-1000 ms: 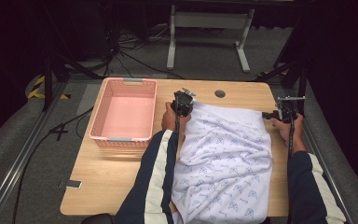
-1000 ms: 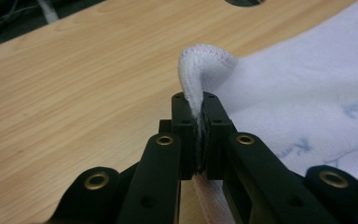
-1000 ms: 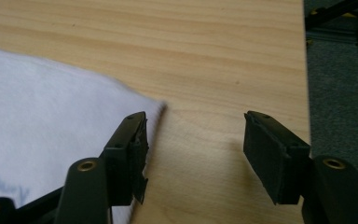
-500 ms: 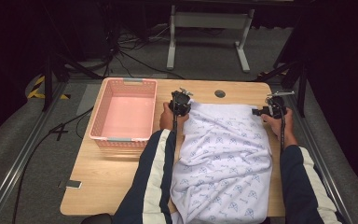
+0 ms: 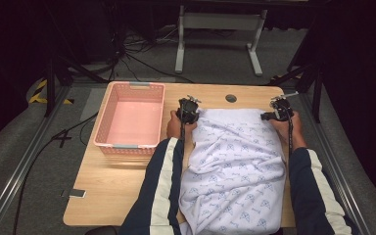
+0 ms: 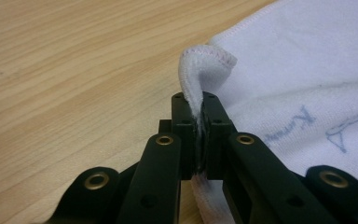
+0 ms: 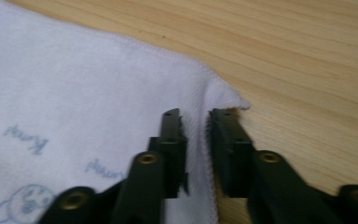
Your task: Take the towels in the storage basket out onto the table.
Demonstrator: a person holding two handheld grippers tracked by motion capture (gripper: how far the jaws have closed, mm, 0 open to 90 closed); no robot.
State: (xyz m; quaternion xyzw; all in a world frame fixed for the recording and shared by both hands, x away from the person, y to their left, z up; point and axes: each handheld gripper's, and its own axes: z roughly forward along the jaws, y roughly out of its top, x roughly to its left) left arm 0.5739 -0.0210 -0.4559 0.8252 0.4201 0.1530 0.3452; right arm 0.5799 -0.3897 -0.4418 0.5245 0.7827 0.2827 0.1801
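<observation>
Looking down from the high view: white towel (image 5: 235, 166) spread flat on the table (image 5: 117, 196), left gripper (image 5: 188, 111) at one far corner, right gripper (image 5: 279, 111) at the other, pink basket (image 5: 129, 120) off to the side.

Left gripper view: jaws shut tight on the towel (image 6: 307, 70) corner, hem curled up just past the tips.

Right gripper view: jaws a little open, towel (image 7: 74, 84) edge between them, corner just ahead, not pinched yet. Best to squeeze firmly there, then lift both corners together.
</observation>
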